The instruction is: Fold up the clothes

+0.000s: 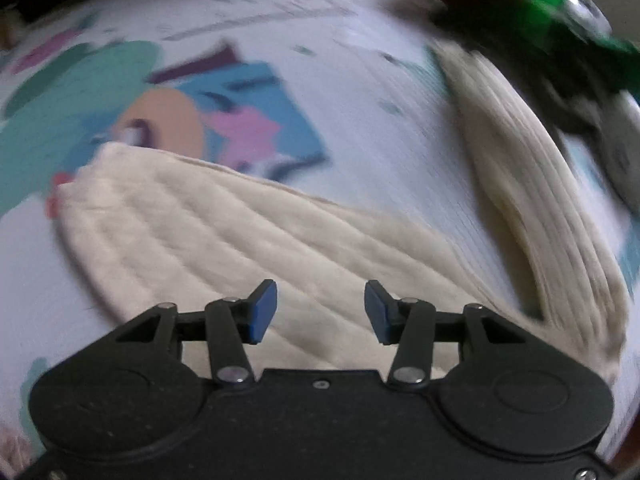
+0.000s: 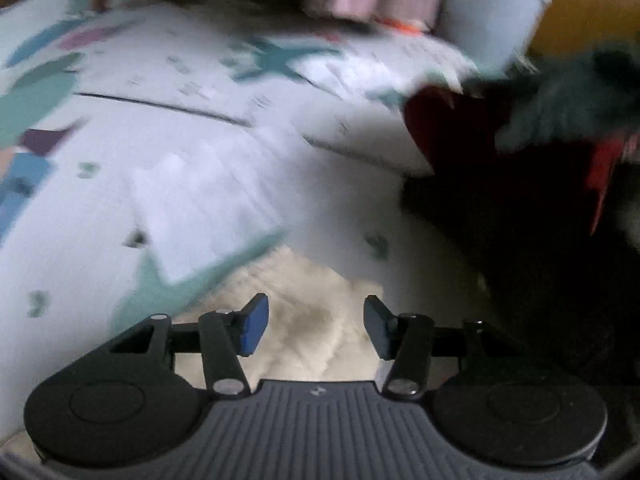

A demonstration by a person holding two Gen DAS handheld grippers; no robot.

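A: Where is the garment (image 1: 224, 236) seen?

B: Across the lower middle of the left view, spread on the mat (image 1: 360, 92), with one leg (image 1: 516, 168) running toward the upper right. In the right view, only a cream patch (image 2: 316, 316) is shown at the bottom center.

A: How should the fold be handled?

B: An edge is best pinched by each tool, lifted evenly, and laid over flat, so no ridges are trapped.

A: And the tongs?

B: The left gripper (image 1: 321, 310) is held wide apart above the fabric, nothing gripped. The right gripper (image 2: 316, 325) is likewise spread, empty; contact cannot be judged through the blur.
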